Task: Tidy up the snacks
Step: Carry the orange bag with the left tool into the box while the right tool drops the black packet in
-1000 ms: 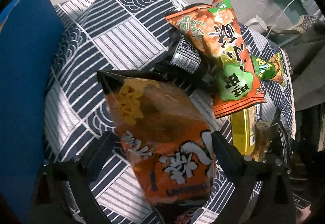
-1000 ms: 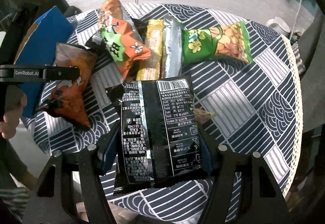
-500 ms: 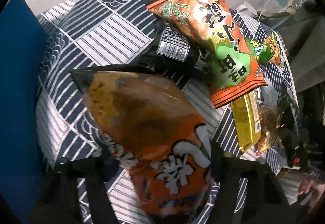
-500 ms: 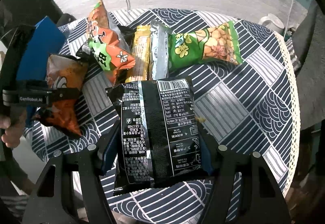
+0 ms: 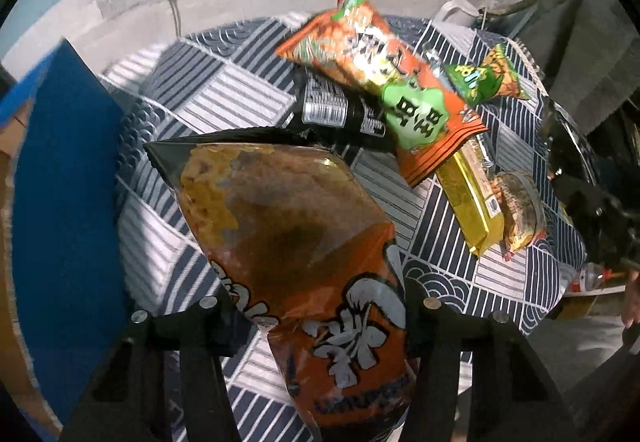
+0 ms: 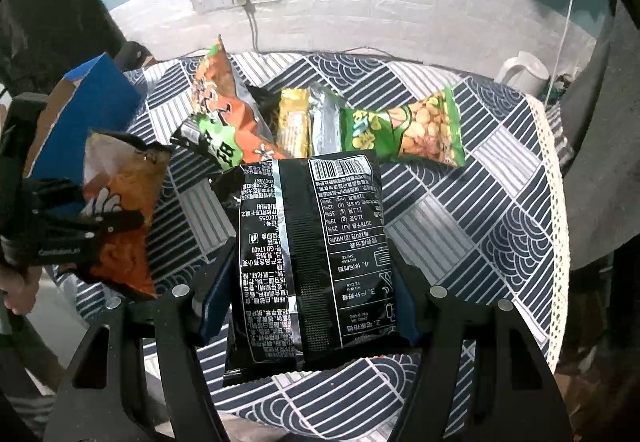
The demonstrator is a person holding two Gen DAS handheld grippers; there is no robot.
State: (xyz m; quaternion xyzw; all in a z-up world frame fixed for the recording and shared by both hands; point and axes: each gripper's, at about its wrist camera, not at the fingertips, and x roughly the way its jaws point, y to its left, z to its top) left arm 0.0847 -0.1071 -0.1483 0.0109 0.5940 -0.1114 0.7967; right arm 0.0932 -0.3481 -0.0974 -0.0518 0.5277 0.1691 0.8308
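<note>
Left hand-held gripper (image 5: 320, 316): jaws, just now closing, pinch an orange snack bag (image 5: 296, 242) clear of the patterned tabletop (image 5: 224, 93), a blue box (image 5: 64, 201) to its left. Right hand-held gripper (image 6: 308, 290): clamped on a black snack bag (image 6: 312, 258), lifted. Beyond both: orange-and-green bag (image 6: 218, 113), yellow packet (image 6: 294, 123), green peanut bag (image 6: 404, 129) lying together.

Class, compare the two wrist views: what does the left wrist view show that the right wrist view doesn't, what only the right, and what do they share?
Only the left: the left gripper close up, its jaws just closed on the orange bag. Only the right: the right gripper shut on the black bag, and a white mug. Both: the blue box, the green peanut bag, the yellow bar, the patterned cloth.
</note>
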